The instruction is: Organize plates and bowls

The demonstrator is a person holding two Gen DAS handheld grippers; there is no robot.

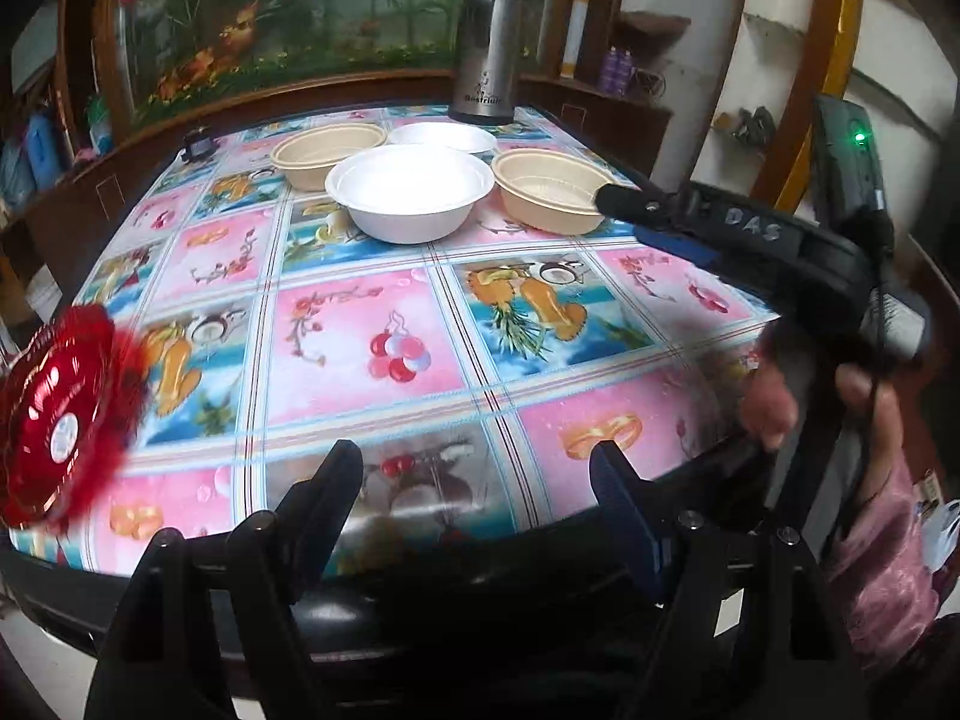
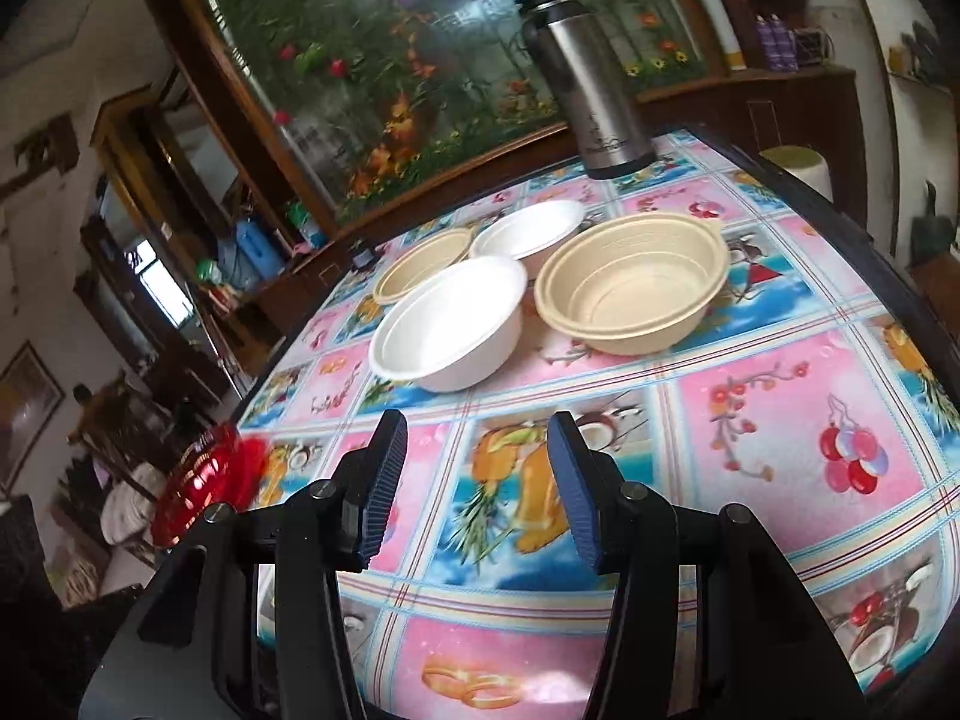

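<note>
Several bowls and plates stand at the far side of the table. A white bowl (image 1: 411,192) (image 2: 450,324) is nearest. A beige bowl (image 1: 552,189) (image 2: 633,282) sits to its right, another beige bowl (image 1: 330,153) (image 2: 423,264) to its far left, and a white plate (image 1: 444,137) (image 2: 528,234) behind. My left gripper (image 1: 477,462) is open and empty over the near table edge. My right gripper (image 2: 477,438) is open and empty above the table; in the left wrist view (image 1: 630,207) it reaches toward the right beige bowl.
A steel thermos (image 1: 487,48) (image 2: 591,84) stands at the table's far edge. A red foil ornament (image 1: 57,414) (image 2: 204,480) lies at the left edge. A small dark object (image 1: 198,144) sits at the far left. The tablecloth (image 1: 372,330) is patterned.
</note>
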